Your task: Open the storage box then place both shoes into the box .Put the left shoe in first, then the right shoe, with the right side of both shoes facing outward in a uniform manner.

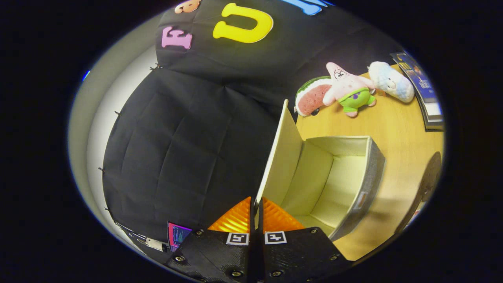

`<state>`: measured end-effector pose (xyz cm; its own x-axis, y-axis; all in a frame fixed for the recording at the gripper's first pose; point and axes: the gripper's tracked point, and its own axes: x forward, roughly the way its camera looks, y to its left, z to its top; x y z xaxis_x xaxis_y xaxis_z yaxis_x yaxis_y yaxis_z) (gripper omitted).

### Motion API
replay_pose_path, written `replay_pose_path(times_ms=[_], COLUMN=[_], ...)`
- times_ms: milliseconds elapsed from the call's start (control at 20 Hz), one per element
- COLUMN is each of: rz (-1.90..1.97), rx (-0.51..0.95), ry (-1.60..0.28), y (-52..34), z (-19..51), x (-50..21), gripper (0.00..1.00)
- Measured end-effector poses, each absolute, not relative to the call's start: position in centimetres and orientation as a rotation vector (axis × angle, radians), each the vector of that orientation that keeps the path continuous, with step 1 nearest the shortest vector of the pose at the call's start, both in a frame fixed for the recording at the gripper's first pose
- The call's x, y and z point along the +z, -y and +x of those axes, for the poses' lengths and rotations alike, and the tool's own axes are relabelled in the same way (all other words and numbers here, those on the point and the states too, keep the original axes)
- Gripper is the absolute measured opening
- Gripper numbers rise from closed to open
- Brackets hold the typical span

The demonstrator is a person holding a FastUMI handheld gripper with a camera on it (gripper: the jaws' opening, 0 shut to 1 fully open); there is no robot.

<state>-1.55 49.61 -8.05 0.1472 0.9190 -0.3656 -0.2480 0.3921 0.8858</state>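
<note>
lid: I've got the storage box lid (281, 157) pinched by its edge, standing nearly upright over the storage box (346, 177)

grip: my hand-held gripper (256, 206) is squeezed narrow, both fingers on that lid edge

box: sits on the tabletop (397, 129), mouth open, inside looks empty (no shoes in there yet)

tip: I'd swing the lid fully back past vertical before letting go, or it probably flops shut

background: plush toys (349, 92) beyond the box, well apart
</note>
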Motion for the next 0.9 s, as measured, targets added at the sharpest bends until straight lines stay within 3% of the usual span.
replay_pose_path(times_ms=[400,900], rz=[0.661,0.483], rx=[0.958,0.911], ry=[-1.154,-1.251], y=[-60.9,-72.6], z=[-2.0,-3.1], x=[-6.6,-13.9], gripper=[0.00,0.00])
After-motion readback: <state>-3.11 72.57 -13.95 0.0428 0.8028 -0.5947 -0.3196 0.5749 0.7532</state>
